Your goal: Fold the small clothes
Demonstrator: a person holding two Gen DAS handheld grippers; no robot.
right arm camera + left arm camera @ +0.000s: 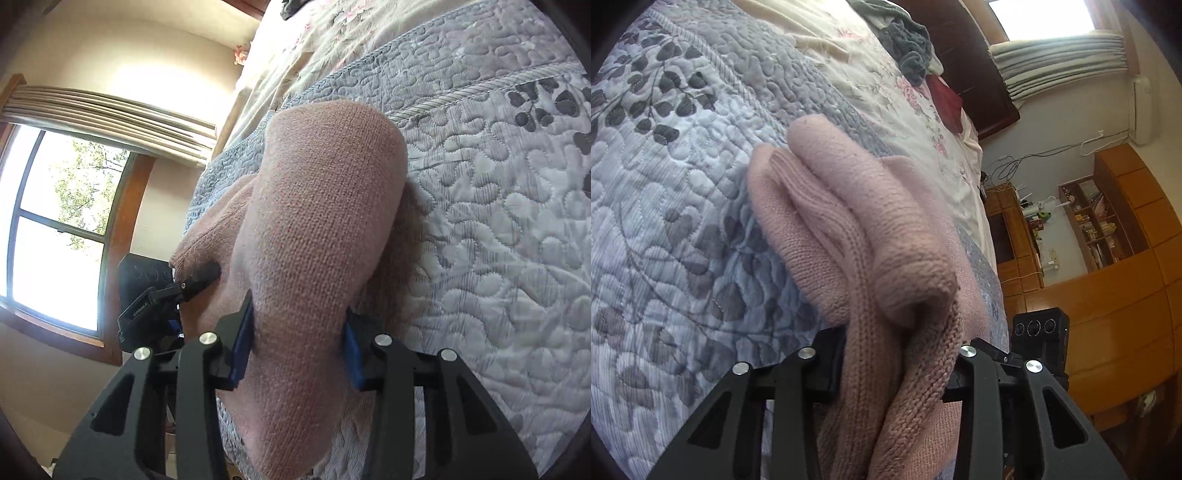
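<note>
Pink knit garment (871,236) over quilted bedspread (665,192), bunched at centre of both views. Left gripper (892,373) clamped on ribbed edge at 6 o'clock; right gripper (297,350) pinches doubled fold likewise. Both grips likely carry edge across for fold.

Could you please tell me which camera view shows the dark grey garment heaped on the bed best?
The left wrist view: the grey garment lies fully visible near the headboard. The right wrist view catches only a dark scrap at its top edge.
</note>
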